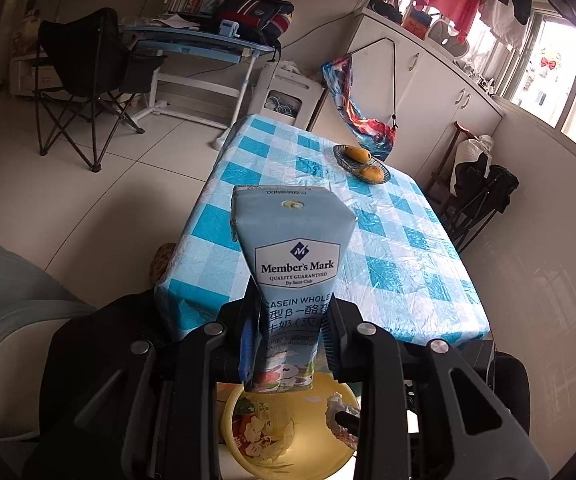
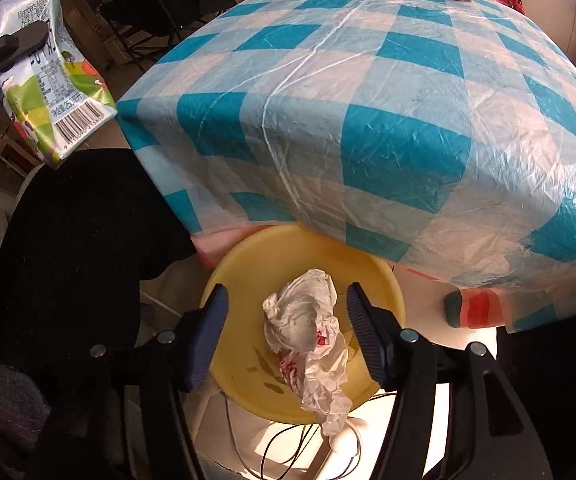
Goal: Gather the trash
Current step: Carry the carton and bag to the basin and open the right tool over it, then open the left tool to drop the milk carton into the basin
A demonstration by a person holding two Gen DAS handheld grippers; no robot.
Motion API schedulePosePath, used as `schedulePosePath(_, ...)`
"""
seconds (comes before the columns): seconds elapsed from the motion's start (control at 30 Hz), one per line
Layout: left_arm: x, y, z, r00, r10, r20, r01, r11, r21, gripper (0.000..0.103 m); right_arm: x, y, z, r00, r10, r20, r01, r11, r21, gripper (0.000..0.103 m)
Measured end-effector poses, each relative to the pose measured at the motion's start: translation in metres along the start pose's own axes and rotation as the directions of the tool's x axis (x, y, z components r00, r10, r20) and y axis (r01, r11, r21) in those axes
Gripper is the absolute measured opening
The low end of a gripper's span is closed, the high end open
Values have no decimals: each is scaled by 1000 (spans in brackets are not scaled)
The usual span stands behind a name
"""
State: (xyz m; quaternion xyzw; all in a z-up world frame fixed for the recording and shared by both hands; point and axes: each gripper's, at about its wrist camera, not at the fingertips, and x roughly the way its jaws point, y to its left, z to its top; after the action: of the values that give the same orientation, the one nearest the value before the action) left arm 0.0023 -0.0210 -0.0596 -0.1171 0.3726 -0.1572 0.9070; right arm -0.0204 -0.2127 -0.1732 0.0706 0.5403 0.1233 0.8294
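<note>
The left wrist view shows the left gripper (image 1: 290,332) clamped on a pale blue Member's Mark milk carton (image 1: 294,264), its 2 pads pressing the carton's lower sides. The carton stands upright between the fingers, held in the air above a yellow basin (image 1: 247,452) that sits low by the near edge of the table (image 1: 408,240). Only this view gives the printed front of the carton and the punctured straw hole in its top. It also takes in the room beyond: a black folding chair (image 1: 83,80), a blue desk (image 1: 191,40) piled with a bag and books, white cabinets (image 1: 428,80), and laundry hanging by the window.

The right wrist view shows what the left cannot: the inside of the basin (image 2: 247,280), where a crumpled white plastic bag (image 2: 312,336) with red print lies, one end draped over the near rim. The right gripper (image 2: 285,336) hangs over the basin with its jaws spread wide and nothing between them. The carton (image 2: 53,92) appears at upper left, barcode side showing, apart from the basin and off the table's corner.

The blue-and-white checked tablecloth (image 2: 368,120) overhangs the far part of the basin. At the table's far end, a dish with 2 yellow fruits (image 1: 362,162) is seen in both views. A dark garment (image 2: 75,260) covers the area left of the basin.
</note>
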Motion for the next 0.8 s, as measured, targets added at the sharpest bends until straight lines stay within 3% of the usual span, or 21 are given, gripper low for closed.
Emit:
schedulePosePath(0.17,13,-3,-14,998,-8,-57,9,1000,10,27,-32,-25,-1,988,-11,152,-10,991,133,66)
schedulePosePath(0.27,23,-8,-26,994,-17,-112,19,999,25,27,-52,-36,0,963,-51,264,-5,978,208,70)
schedulePosePath(0.5,58,-30,-61,956,-26,-293,52,995,81,28,-83,-42,-6,902,-131,412,16,962,272,76)
schedulePosePath(0.63,66,-34,-75,936,-20,-352,57,994,96,42,-83,-44,-6,896,-136,422,14,960,278,77)
schedulePosePath(0.8,53,-29,-69,958,3,-286,22,996,87,60,-86,-43,-7,886,-149,439,27,962,272,81)
